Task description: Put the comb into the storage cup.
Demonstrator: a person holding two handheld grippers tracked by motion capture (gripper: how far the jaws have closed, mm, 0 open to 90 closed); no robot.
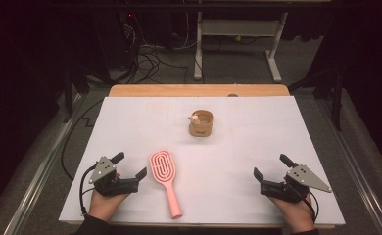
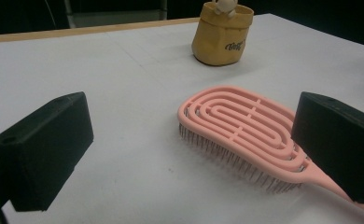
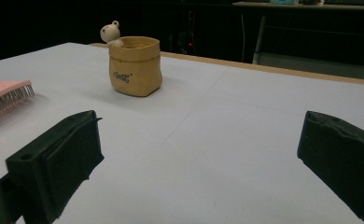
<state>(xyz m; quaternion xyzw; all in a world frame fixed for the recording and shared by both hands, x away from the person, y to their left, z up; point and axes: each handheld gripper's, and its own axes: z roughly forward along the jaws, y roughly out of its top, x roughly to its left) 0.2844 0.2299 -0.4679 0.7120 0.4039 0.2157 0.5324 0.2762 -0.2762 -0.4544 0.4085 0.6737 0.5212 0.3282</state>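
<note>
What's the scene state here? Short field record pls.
surface: white table
hairbrush: pink, bristles down, handle toward the person
pot: tan, upright, small bear figure at rim, far centre
left gripper: open, holding nothing, beside the hairbrush
right gripper: open, holding nothing, near right edge

Gripper [image 3: 208, 163] jaws spread wide over white table [image 3: 227, 140]; tan pot [image 3: 135, 66] ahead.
</note>
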